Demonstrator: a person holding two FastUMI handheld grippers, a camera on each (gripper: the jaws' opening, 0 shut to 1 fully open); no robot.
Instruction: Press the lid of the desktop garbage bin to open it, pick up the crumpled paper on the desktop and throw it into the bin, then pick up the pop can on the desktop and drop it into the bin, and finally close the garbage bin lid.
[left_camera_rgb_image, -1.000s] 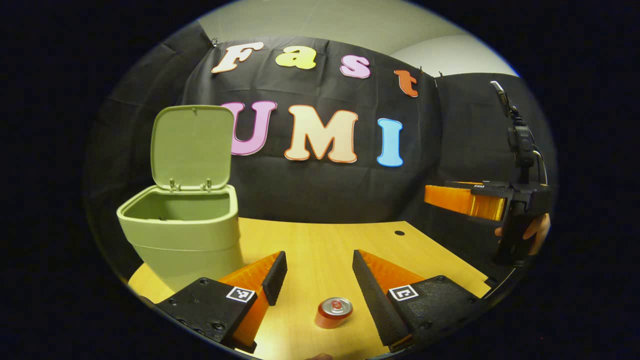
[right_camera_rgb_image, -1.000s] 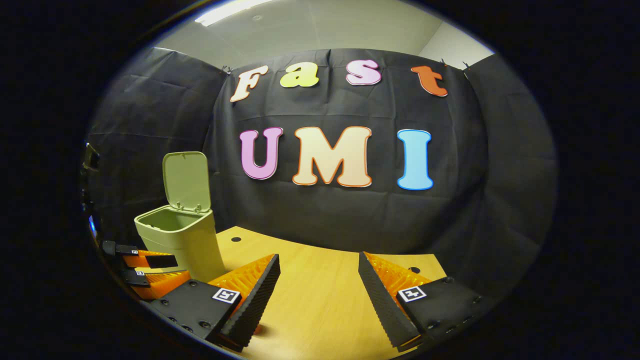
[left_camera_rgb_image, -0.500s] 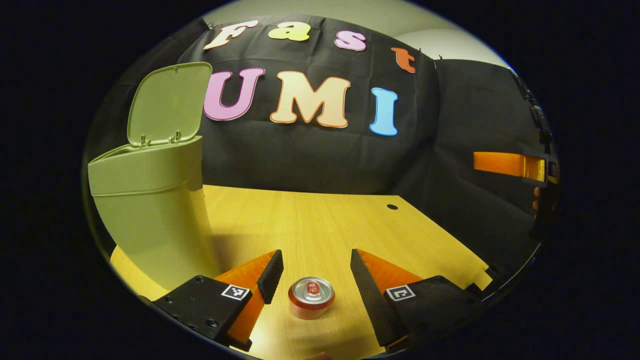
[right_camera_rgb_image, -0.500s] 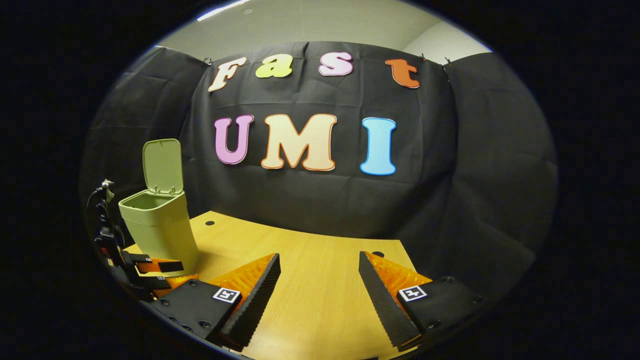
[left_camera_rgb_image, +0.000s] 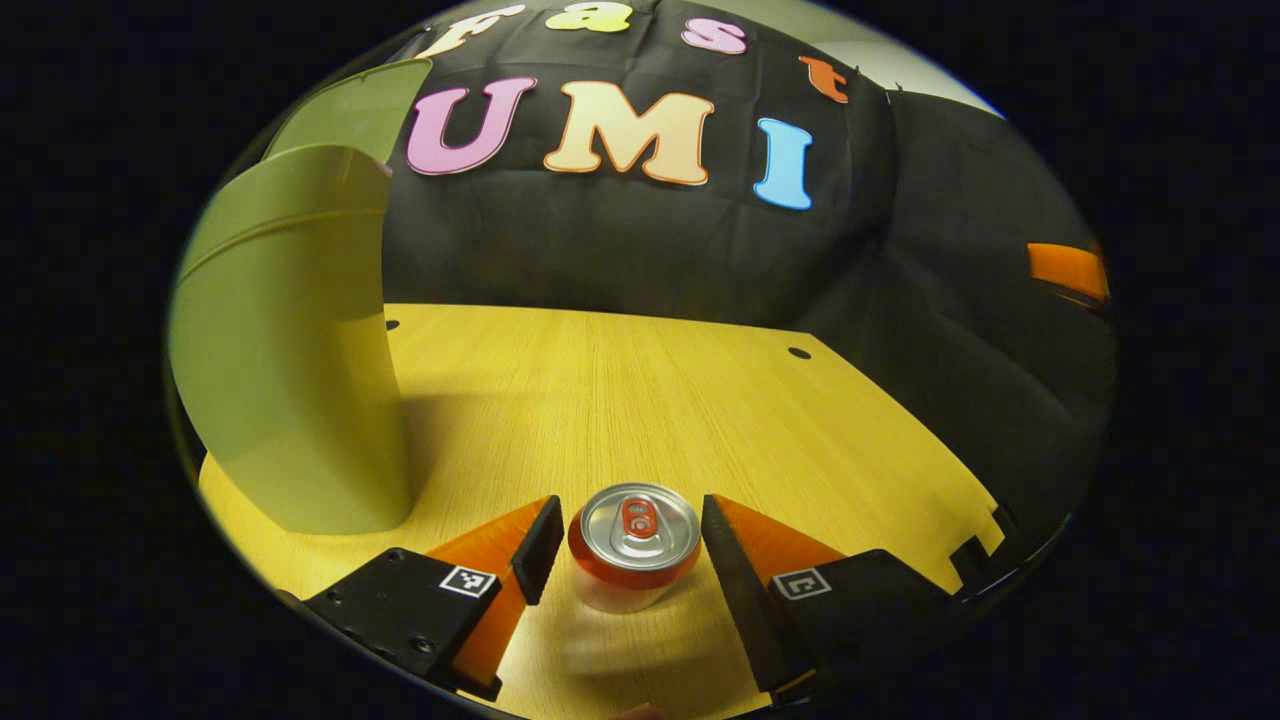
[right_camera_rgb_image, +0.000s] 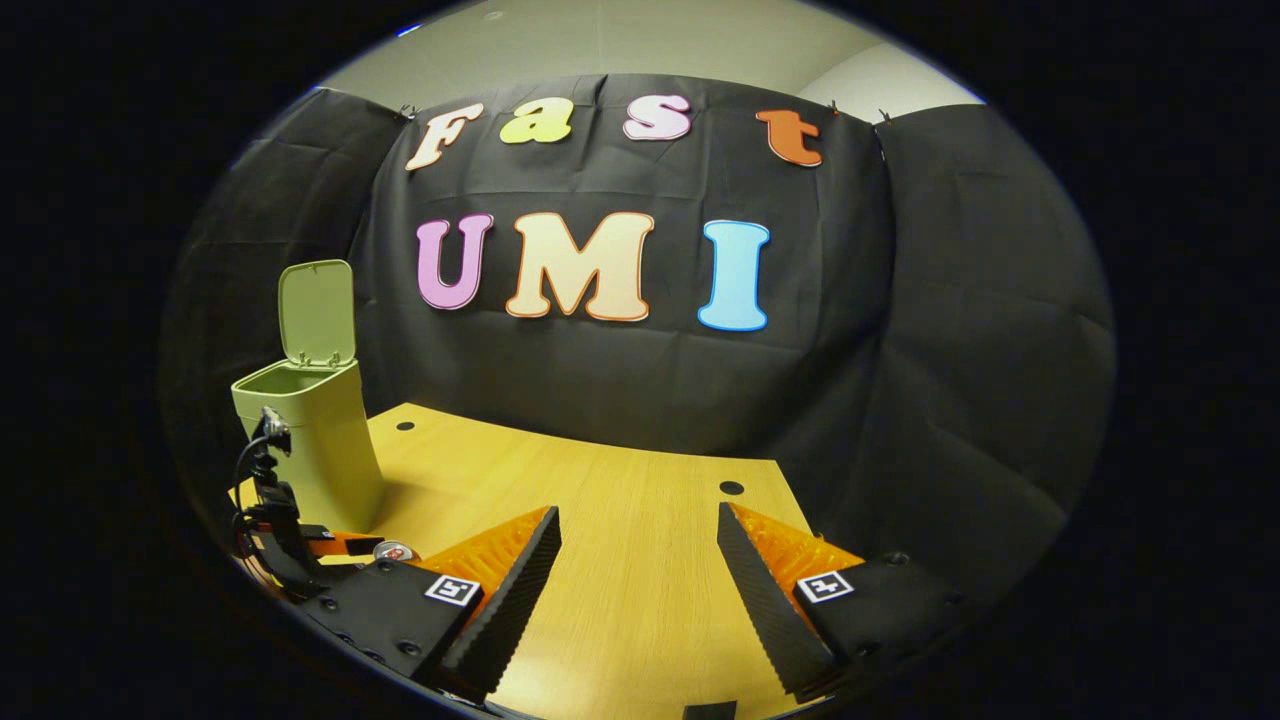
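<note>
1. In the left gripper view, the pop can (left_camera_rgb_image: 633, 545) is seen standing upright on the wooden counter (left_camera_rgb_image: 640, 400), its silver top and pull tab facing up.
2. The left gripper (left_camera_rgb_image: 622, 545) is held low over the near part of the counter, with its jaws spread wide and the can set between them. A narrow gap is seen on each side of the can, so the can is not gripped.
3. The garbage bin (left_camera_rgb_image: 290, 350) is shown standing on the counter at the far left of the can, well apart from it. Its lid (left_camera_rgb_image: 350, 110) is raised.
4. In the right gripper view, the bin (right_camera_rgb_image: 315, 440) is seen at the far left of the counter (right_camera_rgb_image: 620, 560) with the lid (right_camera_rgb_image: 316, 310) swung up and the mouth open.
5. The right gripper (right_camera_rgb_image: 638, 585) is held over the near right part of the counter, its jaws wide apart with nothing between them.
6. The left gripper (right_camera_rgb_image: 300, 545) is seen at the near left, just in front of the bin, with the top of the can (right_camera_rgb_image: 392, 551) beside it.
</note>
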